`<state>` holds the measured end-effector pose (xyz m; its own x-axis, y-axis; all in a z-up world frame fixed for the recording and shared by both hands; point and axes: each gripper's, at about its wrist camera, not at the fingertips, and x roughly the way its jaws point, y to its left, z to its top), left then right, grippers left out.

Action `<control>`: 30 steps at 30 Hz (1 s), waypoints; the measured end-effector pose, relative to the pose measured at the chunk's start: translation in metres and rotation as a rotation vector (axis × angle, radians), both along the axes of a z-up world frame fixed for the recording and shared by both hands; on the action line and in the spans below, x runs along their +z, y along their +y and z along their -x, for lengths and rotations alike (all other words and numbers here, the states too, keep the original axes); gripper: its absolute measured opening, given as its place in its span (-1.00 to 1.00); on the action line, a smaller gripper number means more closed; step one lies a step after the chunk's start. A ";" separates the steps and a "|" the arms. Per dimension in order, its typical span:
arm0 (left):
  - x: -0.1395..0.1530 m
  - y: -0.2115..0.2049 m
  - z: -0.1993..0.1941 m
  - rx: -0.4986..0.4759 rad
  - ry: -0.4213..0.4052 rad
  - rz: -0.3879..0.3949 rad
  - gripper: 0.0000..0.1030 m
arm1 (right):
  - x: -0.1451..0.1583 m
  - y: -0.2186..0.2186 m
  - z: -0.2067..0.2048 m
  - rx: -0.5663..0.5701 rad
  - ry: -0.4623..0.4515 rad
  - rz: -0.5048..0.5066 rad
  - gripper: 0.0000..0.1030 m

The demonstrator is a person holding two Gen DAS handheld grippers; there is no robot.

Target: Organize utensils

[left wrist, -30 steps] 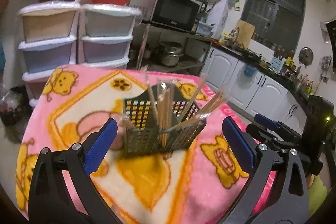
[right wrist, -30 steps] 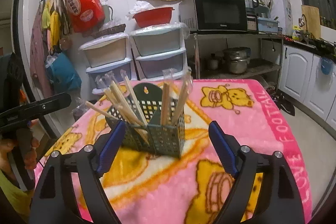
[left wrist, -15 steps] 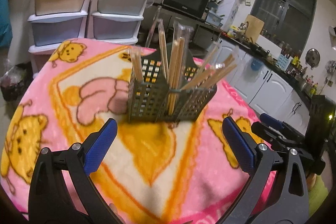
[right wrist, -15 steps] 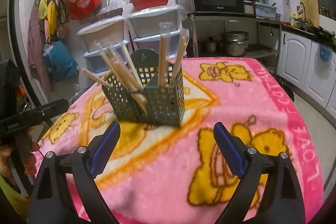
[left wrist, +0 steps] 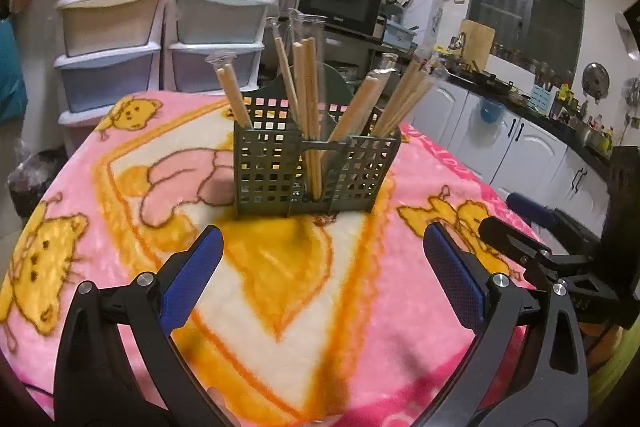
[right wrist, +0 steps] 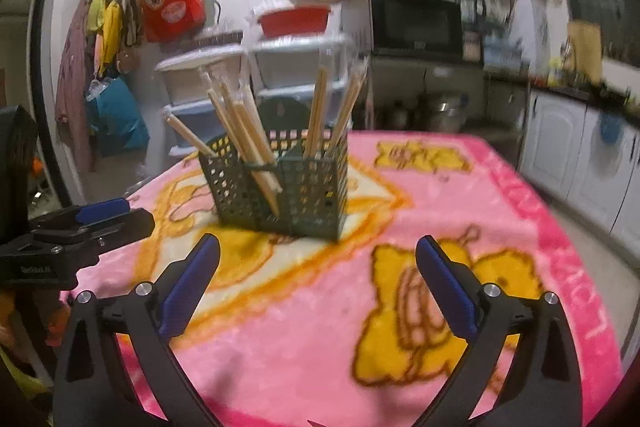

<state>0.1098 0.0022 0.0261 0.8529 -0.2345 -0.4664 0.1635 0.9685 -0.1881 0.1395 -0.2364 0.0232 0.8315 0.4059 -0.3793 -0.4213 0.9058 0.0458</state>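
Two grippers hovering short of the utensil caddy (left wrist: pixel 312 171), nothing gripped.

The dark green mesh caddy is standing upright on the pink cartoon blanket (left wrist: pixel 120 227), wrapped wooden chopsticks (left wrist: pixel 308 107) leaning out of its compartments at several angles. The left gripper (left wrist: pixel 320 279) is sitting near the caddy with its blue pads (left wrist: pixel 192 279) spread wide and empty. The right gripper (right wrist: pixel 316 287) is opening its jaws as we watch, only blanket between them, the caddy just beyond its tips.

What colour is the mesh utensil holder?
Dark green utensil holder, clearest in the left wrist view.
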 end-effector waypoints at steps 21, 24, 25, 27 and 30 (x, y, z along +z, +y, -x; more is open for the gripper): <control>-0.015 -0.003 0.011 0.074 -0.122 -0.028 0.80 | -0.010 -0.010 0.027 -0.048 -0.164 -0.055 0.87; -0.016 -0.001 0.011 0.077 -0.120 -0.025 0.80 | -0.010 -0.010 0.027 -0.047 -0.164 -0.055 0.87; -0.017 -0.001 0.010 0.078 -0.119 -0.024 0.80 | -0.010 -0.010 0.027 -0.049 -0.164 -0.055 0.87; -0.017 0.000 0.010 0.080 -0.117 -0.021 0.80 | -0.011 -0.010 0.028 -0.051 -0.163 -0.057 0.87; -0.017 0.000 0.010 0.079 -0.117 -0.022 0.80 | -0.011 -0.010 0.029 -0.054 -0.159 -0.060 0.87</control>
<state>0.1002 0.0025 0.0087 0.9171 -0.1554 -0.3672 0.1063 0.9829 -0.1504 0.1109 -0.2461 0.0123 0.9003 0.3770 -0.2178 -0.3784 0.9249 0.0370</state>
